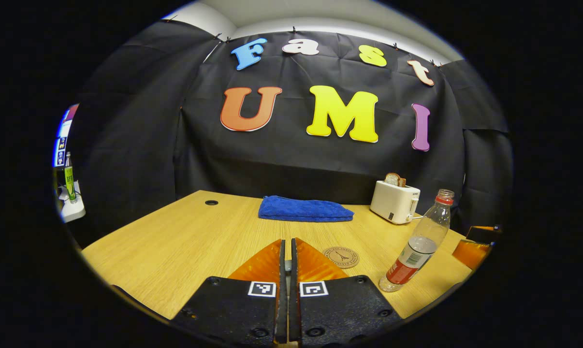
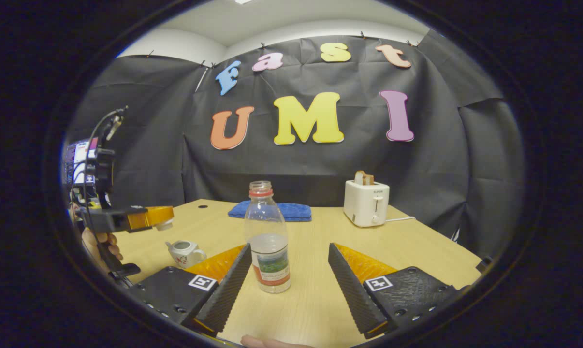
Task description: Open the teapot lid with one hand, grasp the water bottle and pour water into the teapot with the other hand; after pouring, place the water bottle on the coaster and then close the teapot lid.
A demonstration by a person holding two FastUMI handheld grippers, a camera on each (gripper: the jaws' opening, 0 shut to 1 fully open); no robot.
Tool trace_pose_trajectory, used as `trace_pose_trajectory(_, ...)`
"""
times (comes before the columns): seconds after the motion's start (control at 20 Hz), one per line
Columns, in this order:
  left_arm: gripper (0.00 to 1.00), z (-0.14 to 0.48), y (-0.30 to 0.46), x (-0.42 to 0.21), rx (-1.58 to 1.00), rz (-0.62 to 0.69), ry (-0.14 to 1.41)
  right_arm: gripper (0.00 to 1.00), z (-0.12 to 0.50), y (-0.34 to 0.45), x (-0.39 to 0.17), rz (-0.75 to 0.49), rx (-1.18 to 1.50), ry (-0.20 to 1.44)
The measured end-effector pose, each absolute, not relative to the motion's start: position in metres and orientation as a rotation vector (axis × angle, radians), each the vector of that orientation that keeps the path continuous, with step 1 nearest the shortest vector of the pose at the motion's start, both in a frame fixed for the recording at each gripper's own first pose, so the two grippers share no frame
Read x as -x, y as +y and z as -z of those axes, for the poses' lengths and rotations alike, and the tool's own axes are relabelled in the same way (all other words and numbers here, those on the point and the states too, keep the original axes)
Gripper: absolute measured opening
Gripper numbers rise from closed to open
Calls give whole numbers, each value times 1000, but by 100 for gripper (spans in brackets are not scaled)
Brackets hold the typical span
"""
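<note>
Left tongs [image 1: 286,263] clenched, jaws nearly touching, with something small and pale pinched at the tips; can't tell what from the left gripper view. They sit above the light wooden worktop [image 1: 175,241]. Round brown cork coaster [image 1: 341,256] lies just right of the tips. Clear plastic water bottle with red-and-white label and no cap [image 1: 419,244] stands further right, partly filled. Folded blue towel [image 1: 305,209] at the back centre, white toaster with a slice of bread in it [image 1: 394,200] back right. Other gripper's edge shows at far right.

Right gripper view: right tongs [image 2: 289,263] released, jaws wide, one either side of the water bottle [image 2: 267,239], not pressing on it. Bottle upright on the worktop [image 2: 417,241], neck open. Small white ceramic teapot with red pattern [image 2: 185,252] stands left of the bottle, lid off. Left tongs [image 2: 160,220] hover above the teapot, tips closed on the small white lid [image 2: 165,225], a hand [image 2: 100,244] on the grip. Towel [image 2: 291,211] and toaster [image 2: 366,203] at the back.
</note>
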State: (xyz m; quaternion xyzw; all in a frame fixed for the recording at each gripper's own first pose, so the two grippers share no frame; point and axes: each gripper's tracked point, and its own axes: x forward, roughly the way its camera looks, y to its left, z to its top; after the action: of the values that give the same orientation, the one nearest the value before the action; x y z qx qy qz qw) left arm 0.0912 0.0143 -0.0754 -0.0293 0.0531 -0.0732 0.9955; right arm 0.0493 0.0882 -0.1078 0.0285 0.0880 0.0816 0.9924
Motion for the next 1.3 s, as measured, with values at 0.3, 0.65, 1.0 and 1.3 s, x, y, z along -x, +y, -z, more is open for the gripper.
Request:
trace_pose_trajectory(0.3,4,54,30,-68,-10,112,129,98,132,112,-68,-191,-76,199)
trace_pose_trajectory(0.65,4,27,41,-44,-35,96,101,95,136,131,-101,-154,-18,195)
trace_pose_trajectory(1.0,4,32,64,-46,-24,66,132,92,133,135,-119,-83,35,173)
trace_pose_trajectory(1.3,4,27,72,-43,-30,60,129,75,125,139,-114,-91,58,199)
